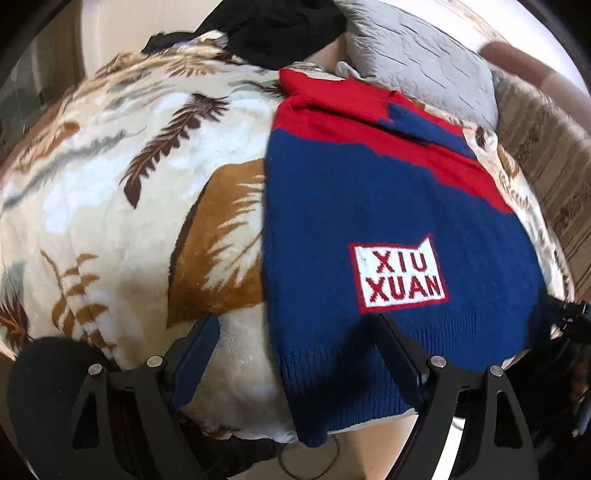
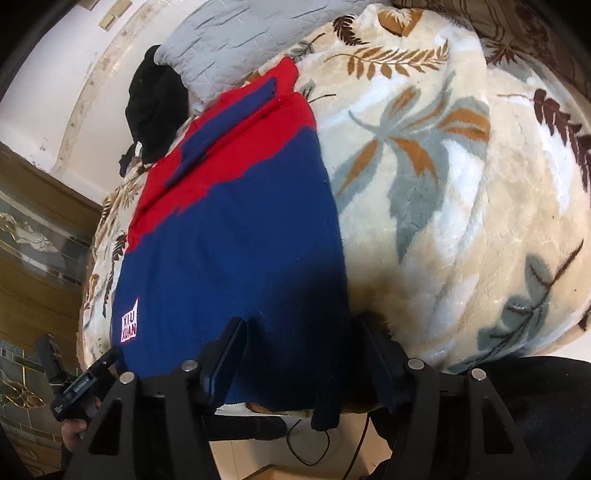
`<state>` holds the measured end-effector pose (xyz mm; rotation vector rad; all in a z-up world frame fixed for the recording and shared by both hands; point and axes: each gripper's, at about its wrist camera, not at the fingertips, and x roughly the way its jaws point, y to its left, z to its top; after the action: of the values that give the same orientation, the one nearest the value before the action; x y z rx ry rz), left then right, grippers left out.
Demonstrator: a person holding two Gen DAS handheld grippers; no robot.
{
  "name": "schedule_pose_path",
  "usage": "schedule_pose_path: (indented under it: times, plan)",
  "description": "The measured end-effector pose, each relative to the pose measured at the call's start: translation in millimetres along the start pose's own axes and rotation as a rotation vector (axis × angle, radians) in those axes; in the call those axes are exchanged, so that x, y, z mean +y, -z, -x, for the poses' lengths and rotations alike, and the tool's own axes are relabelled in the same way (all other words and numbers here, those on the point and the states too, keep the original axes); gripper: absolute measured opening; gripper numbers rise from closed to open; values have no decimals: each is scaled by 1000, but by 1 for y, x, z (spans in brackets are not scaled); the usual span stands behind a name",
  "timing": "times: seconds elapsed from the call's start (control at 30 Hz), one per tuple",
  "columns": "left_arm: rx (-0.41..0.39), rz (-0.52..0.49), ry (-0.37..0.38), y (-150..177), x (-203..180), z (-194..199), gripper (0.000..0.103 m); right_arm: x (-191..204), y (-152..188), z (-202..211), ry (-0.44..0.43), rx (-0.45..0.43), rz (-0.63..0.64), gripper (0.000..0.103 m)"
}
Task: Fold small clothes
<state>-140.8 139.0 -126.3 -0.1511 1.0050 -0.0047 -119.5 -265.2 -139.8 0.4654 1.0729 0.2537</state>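
Observation:
A small blue and red knit sweater (image 1: 354, 199) with a white "XIU XUAN" patch lies flat on a leaf-print fleece blanket (image 1: 122, 206), sleeves folded in, hem toward me. My left gripper (image 1: 295, 332) is open, its fingers straddling the sweater's left hem corner just above the cloth. In the right wrist view the sweater (image 2: 236, 236) lies ahead, and my right gripper (image 2: 299, 332) is open over its right hem corner. The left gripper's body shows at the lower left (image 2: 85, 384).
A grey quilted pillow (image 1: 421, 55) and a black garment (image 1: 280, 26) lie at the head of the bed beyond the sweater. The blanket (image 2: 461, 206) spreads wide to the right. A wooden cabinet with glass (image 2: 33, 236) stands to the left. The bed's near edge drops to floor with a cable (image 2: 310, 443).

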Motion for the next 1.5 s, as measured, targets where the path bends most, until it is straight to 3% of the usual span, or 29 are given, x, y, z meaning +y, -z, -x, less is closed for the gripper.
schedule_pose_path:
  times: [0.03,0.07,0.13,0.2,0.27,0.3,0.33,0.37,0.4,0.47,0.53,0.57,0.6,0.63,0.67,0.8,0.93,1.07,1.1,1.13,1.17,1.23,1.27,1.3,1.33,1.4,1.5]
  plan:
    - [1,-18,-7,0,-3,1,70,1,0,-1,9,20,0,10]
    - [-5,-26,-29,0,-4,3,52,0,0,-2,1,33,-9,9]
    - [-2,-8,-15,-1,0,7,33,0,0,2,-2,33,-21,9]
    - [-5,36,3,-3,7,12,24,3,-2,10,-46,14,-23,9]
    - [-30,75,29,-5,15,17,23,4,-4,13,-41,-3,-24,14]
    - [-27,84,33,-5,16,15,25,2,-5,9,-24,11,-21,25]
    - [-8,92,29,-4,16,11,37,-2,-4,2,-17,43,-27,33]
    - [-3,94,34,-4,15,10,49,-5,-2,-2,-20,61,-42,58]
    - [-3,91,46,-3,13,10,54,-6,0,-3,-43,60,-48,66]
    - [-8,62,53,-2,5,11,64,-4,2,-2,-39,49,-35,66]
    - [2,17,32,-1,-4,6,64,-7,2,-4,-39,51,-45,60]
    - [18,-2,12,-1,-7,2,59,-9,2,-4,-15,60,-40,36]
    - [16,-19,-12,-1,-10,0,52,-11,2,-5,6,68,-38,20]
    - [11,-30,-23,-2,-11,1,37,-14,1,-5,-3,77,-46,15]
    - [15,-30,-17,-4,-10,3,15,-16,0,-5,-8,90,-45,8]
    - [-31,19,42,-9,-3,32,7,-8,-2,17,-37,63,-23,6]
    - [-101,7,60,-11,-10,54,8,-8,-12,39,-104,23,-23,6]
    - [54,29,25,-4,-8,8,10,-26,-9,9,-111,80,-72,11]
    - [41,40,24,-2,-7,6,11,-28,-8,3,-88,87,-84,18]
    - [29,31,23,-2,-10,8,17,-29,-6,0,-84,85,-91,24]
    - [28,15,31,-2,-12,9,31,-30,-5,-2,-110,83,-95,33]
    - [30,-1,37,-1,-15,6,45,-30,-5,-4,-122,87,-96,38]
    - [43,-8,30,0,-16,3,33,-29,-6,-6,-118,94,-95,37]
    - [44,-11,27,0,-16,2,17,-31,-8,-4,-105,106,-81,18]
    - [45,-7,41,-2,-14,4,9,-27,-10,-5,-81,118,-63,5]
    - [19,9,71,-11,-11,17,8,-20,-13,5,-97,112,-68,5]
    - [-118,8,111,-23,-9,63,8,0,-22,33,-170,44,-51,5]
